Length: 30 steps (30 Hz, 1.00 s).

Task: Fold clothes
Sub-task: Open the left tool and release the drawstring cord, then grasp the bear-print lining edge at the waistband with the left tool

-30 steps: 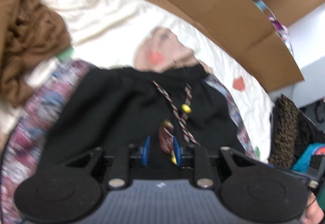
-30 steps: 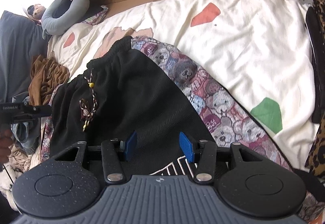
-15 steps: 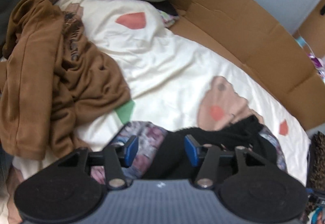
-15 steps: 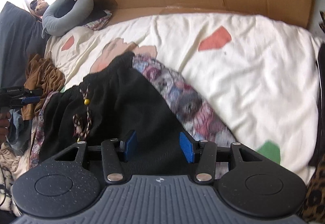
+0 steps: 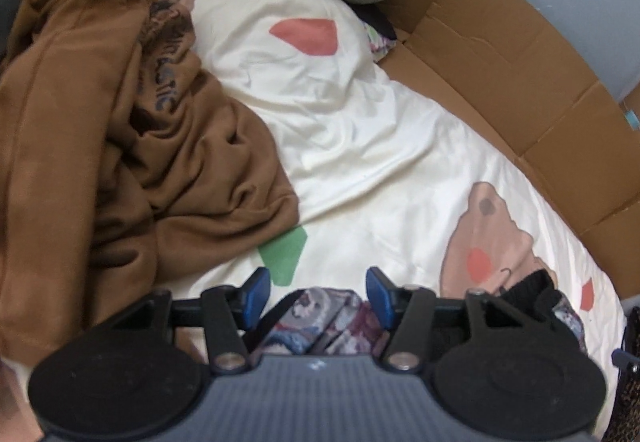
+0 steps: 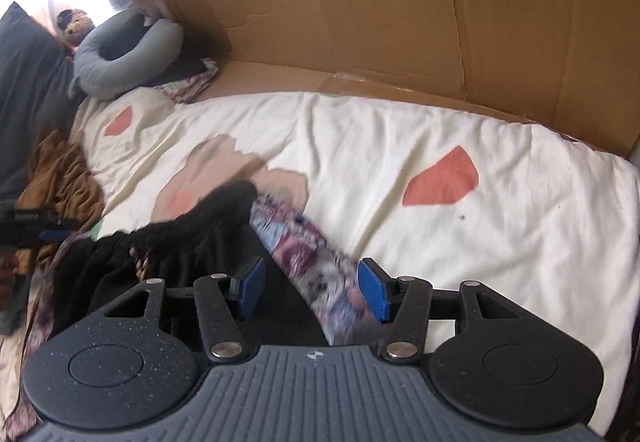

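Observation:
A pair of black shorts with patterned side panels (image 6: 192,254) lies on the cream bed sheet (image 6: 400,145). In the left wrist view only its patterned edge (image 5: 320,306) and black waistband (image 5: 528,286) show, low in the frame. My left gripper (image 5: 318,292) is open, with the patterned edge between its blue pads, apart from them. It also shows at the left edge of the right wrist view (image 6: 48,232). My right gripper (image 6: 312,288) is open over the patterned side panel (image 6: 316,266). A crumpled brown garment (image 5: 112,161) lies left of the shorts.
Flattened cardboard (image 6: 400,21) lines the far side of the bed. A grey U-shaped pillow (image 6: 124,53) and a dark pillow (image 6: 28,81) sit at the head. A leopard-print item (image 5: 628,382) is at the right edge.
My left gripper swung left off the drawstring area to the shorts' left edge and opened wider. My right gripper tilted up toward the cardboard; the shorts slid lower in its view.

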{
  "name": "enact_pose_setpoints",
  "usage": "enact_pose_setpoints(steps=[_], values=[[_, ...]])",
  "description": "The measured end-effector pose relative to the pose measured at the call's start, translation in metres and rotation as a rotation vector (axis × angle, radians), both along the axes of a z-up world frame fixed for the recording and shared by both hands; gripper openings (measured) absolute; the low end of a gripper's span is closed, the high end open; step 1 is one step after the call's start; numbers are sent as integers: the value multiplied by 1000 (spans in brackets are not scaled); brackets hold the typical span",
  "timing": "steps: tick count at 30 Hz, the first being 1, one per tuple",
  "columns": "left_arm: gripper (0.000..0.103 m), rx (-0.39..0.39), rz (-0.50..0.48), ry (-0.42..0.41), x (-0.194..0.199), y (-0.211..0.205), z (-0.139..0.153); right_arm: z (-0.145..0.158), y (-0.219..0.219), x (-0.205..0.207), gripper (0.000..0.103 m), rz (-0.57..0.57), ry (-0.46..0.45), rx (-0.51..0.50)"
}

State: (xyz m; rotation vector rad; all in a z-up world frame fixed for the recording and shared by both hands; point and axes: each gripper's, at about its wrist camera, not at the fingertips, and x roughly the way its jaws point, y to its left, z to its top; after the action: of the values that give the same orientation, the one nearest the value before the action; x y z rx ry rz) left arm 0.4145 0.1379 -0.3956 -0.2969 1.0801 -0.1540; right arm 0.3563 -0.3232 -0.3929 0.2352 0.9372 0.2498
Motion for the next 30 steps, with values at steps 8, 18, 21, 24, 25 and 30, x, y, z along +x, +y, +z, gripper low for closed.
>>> enact_pose_setpoints(steps=[8,18,21,24,25,30], values=[[56,-10,-34,54,-7,-2,-15,-5,11,20,59,4,-3,-10],[49,-32,-171,109,-43,-2,-20,-13,23,35,59,23,13,-18],[49,-30,-192,107,-55,-1,-18,-15,26,40,59,30,17,-20],[49,-40,-203,108,-64,1,-16,-16,27,44,59,37,19,-25],[49,-39,-206,111,-66,1,-16,-17,28,46,59,38,20,-26],[49,-18,-241,106,-79,-3,-11,-20,29,55,59,46,24,-35]])
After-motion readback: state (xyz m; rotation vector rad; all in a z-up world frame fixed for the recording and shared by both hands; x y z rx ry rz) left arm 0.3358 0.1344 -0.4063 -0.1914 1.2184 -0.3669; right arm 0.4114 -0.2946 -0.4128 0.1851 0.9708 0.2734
